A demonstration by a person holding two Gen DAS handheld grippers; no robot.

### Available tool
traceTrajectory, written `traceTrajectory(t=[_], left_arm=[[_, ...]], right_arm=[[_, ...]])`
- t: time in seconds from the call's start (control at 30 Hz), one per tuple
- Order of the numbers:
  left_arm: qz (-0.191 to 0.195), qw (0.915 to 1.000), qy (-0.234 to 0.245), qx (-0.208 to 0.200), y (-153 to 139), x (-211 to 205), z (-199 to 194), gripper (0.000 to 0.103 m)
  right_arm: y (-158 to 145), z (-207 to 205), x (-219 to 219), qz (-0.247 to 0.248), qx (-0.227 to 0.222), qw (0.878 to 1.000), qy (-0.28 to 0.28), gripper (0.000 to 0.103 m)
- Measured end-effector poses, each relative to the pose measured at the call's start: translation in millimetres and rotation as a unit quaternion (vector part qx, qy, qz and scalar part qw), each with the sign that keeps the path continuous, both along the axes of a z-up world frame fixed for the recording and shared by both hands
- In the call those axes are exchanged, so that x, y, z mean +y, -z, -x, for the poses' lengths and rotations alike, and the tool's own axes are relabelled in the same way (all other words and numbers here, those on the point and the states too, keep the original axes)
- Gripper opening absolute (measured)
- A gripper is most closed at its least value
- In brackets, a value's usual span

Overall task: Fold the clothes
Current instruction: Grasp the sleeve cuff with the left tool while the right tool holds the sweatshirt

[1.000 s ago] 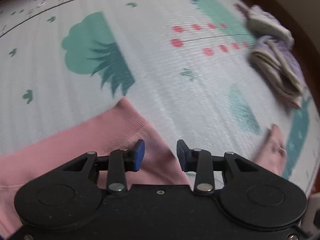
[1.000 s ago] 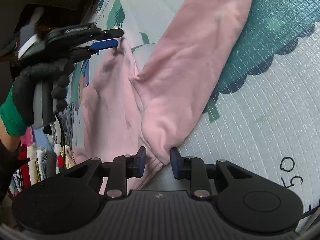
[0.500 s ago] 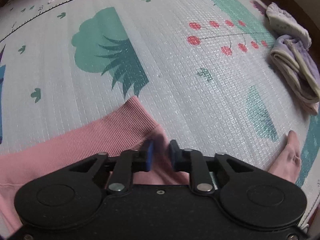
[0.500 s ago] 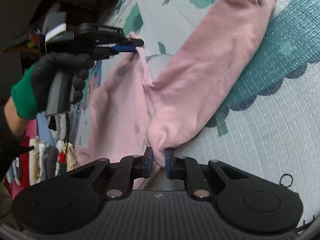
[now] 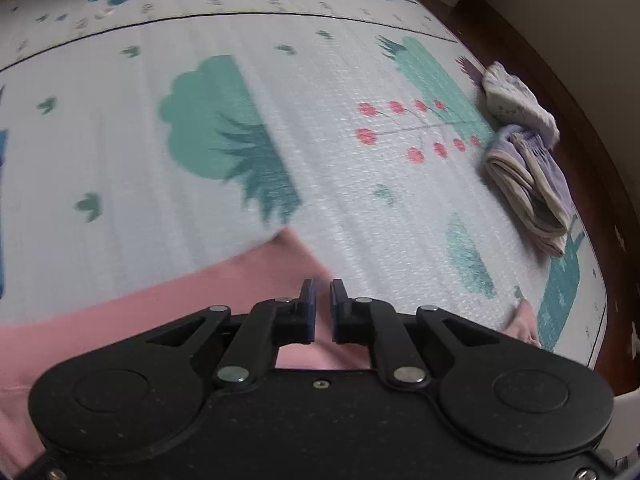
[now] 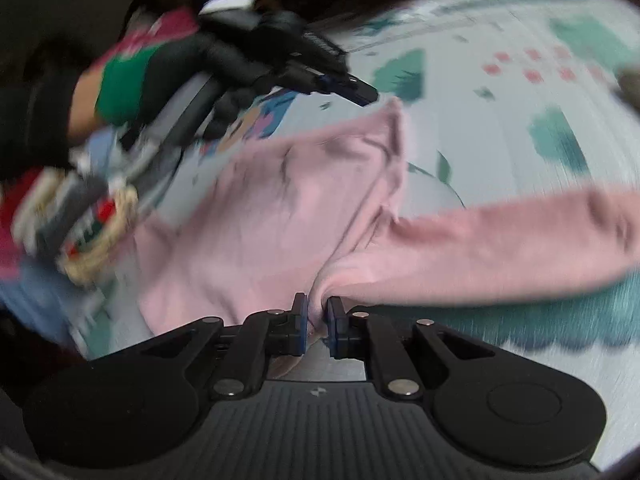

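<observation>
A: Playmat (image 5: 280, 80) fills the left wrist view, pale with green trees and red dots. What's on it?

B: Pink garment (image 5: 140, 320) at the bottom, hem edge reaching up to the left gripper (image 5: 321, 302). Jaws nearly closed, narrow gap, pink cloth right between and under them; looks pinched but the contact is blurry.

A: Anything else?

B: Folded lilac clothes (image 5: 528, 180) at the mat's right edge, well apart from the pink one. Small pink tip (image 5: 522, 322) low right.

A: Right wrist view?

B: Heavy blur. Same mat (image 6: 500, 140). Right gripper (image 6: 317, 312) jaws almost together, clamped on a bunched fold of the pink garment (image 6: 280, 220); sleeve (image 6: 500, 248) stretches off to the right.

A: Left hand visible there?

B: Yes, black-gloved left hand (image 6: 208, 60) upper left holding the left gripper (image 6: 360, 94), its tip at the garment's raised corner. Stacked clothes (image 6: 80, 220) at far left, blurred.
</observation>
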State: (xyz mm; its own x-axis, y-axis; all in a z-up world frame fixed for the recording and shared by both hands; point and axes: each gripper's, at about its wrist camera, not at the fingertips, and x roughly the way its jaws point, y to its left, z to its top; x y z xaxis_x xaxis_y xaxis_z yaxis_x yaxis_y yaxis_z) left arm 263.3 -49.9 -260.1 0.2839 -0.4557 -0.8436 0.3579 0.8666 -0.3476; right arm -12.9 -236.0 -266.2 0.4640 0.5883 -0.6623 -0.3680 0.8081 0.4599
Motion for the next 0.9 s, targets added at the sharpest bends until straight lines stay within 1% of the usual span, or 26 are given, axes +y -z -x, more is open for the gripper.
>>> traceTrajectory(t=[0.07,0.1,0.13,0.17,0.3,0.33,0.4,0.47,0.5,0.53,0.57,0.6,0.73,0.9], left_arm=[[0.008,0.9999,0.004,0.012,4.1,4.9,-0.6,0.008],[0.009,0.9998,0.000,0.020,6.0,3.7,-0.9,0.013],[0.010,0.9997,0.002,0.023,7.4,-0.9,-0.2,0.023],[0.012,0.9996,0.003,0.026,8.7,-5.5,0.5,0.025],[0.000,0.9994,0.008,0.033,15.2,-37.8,-0.2,0.025],[-0.010,0.9994,0.008,0.031,17.3,-46.0,-0.9,0.025],[-0.049,0.9985,-0.001,0.024,22.4,-60.7,-3.9,0.025],[-0.079,0.9966,-0.009,0.024,27.8,-71.8,-6.6,0.025],[-0.093,0.9955,-0.005,0.019,29.0,-76.6,-6.3,0.021],[-0.107,0.9942,0.011,0.007,28.1,-80.3,-3.7,0.010],[-0.120,0.9924,0.026,-0.004,27.2,-84.1,-1.1,0.004],[-0.128,0.9909,0.038,-0.013,25.4,-85.7,0.9,0.001],[-0.110,0.9924,0.049,-0.024,4.6,-69.1,3.0,0.001],[-0.064,0.9960,0.056,-0.030,-16.8,-31.2,8.4,0.000]], right_arm=[[-1.4,-0.6,8.4,0.025,-0.009,0.999,-0.021,0.013],[-2.0,-0.7,12.1,0.036,-0.014,0.999,-0.030,0.013],[-2.4,-0.3,14.5,0.044,-0.019,0.998,-0.038,0.013],[-2.8,-0.1,16.8,0.051,-0.023,0.997,-0.046,0.013],[-3.4,2.9,19.3,0.068,-0.032,0.995,-0.065,0.013],[-3.1,3.9,19.1,0.070,-0.034,0.995,-0.067,0.013],[-3.5,6.4,20.2,0.075,-0.042,0.994,-0.073,0.013],[-4.1,8.6,20.3,0.076,-0.048,0.993,-0.078,0.013],[-4.3,10.1,19.8,0.078,-0.053,0.992,-0.081,0.013],[-4.6,11.5,19.2,0.079,-0.057,0.992,-0.083,0.013],[-5.3,12.3,18.6,0.078,-0.060,0.992,-0.084,0.013],[-6.0,13.2,18.1,0.077,-0.063,0.991,-0.084,0.013],[-12.2,18.5,21.5,0.081,-0.089,0.988,-0.099,0.013],[-21.0,25.3,38.2,0.107,-0.125,0.976,-0.142,0.013]])
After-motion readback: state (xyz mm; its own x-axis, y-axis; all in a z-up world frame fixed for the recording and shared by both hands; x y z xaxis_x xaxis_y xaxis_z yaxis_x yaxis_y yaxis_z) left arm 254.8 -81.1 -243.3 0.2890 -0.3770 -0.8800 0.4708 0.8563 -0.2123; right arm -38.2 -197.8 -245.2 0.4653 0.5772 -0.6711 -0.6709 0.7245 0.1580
